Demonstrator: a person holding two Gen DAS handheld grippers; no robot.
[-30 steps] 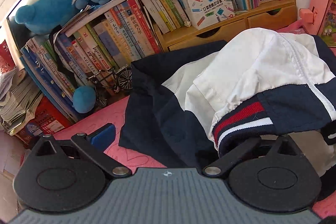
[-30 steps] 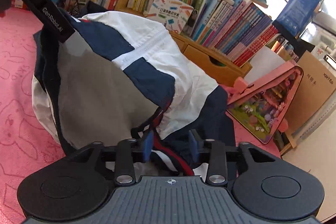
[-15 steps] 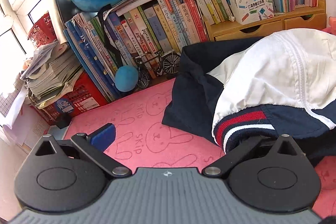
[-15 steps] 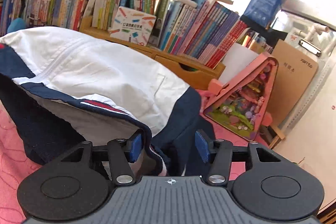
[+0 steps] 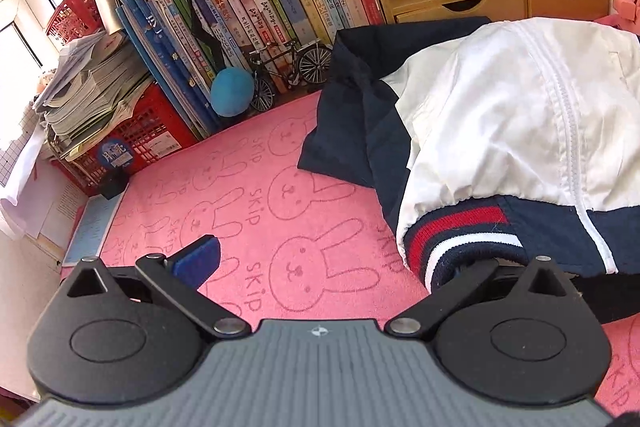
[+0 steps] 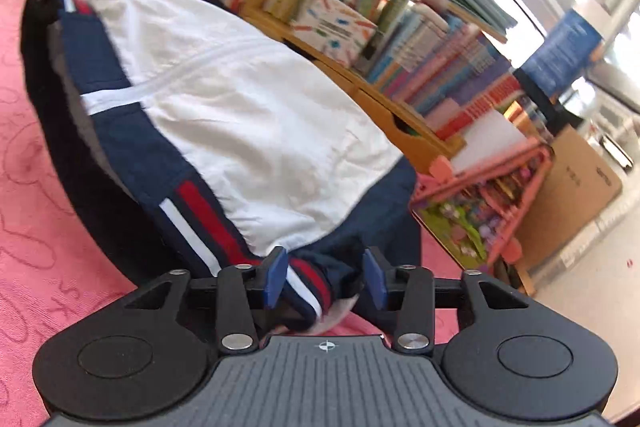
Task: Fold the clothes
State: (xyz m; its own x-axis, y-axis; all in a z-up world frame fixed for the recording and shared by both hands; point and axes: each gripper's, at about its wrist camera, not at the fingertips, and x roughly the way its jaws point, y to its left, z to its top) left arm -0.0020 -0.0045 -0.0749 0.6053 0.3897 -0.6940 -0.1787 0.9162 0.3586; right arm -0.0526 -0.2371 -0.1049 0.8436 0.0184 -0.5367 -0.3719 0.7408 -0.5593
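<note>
Garment: your white and navy zip-up windbreaker jacket [image 5: 508,123] with its red-and-white striped knit hem [image 5: 460,227] lies bunched on the pink rabbit-print mat [image 5: 256,211] covering the worktop, in front of the row of books [image 5: 280,11].
Feel: expect thin, light, floppy shell cloth that looks slick; it will sag and slide rather than hold a crease.
Left hand-held gripper [image 5: 340,263]: its jaws stand wide apart; one blue pad is bare over the mat, the other finger is hidden under the hem, so it pinches nothing.
Right hand-held gripper [image 6: 324,279]: its blue pads [image 6: 274,279] stand apart either side of a gathered hem corner; you cannot tell whether they squeeze it.
Hold: take the ribbed hem, which is thicker and less slippery than the shell.
Risk: the white panel billows, so flatten it before you crease.
</note>
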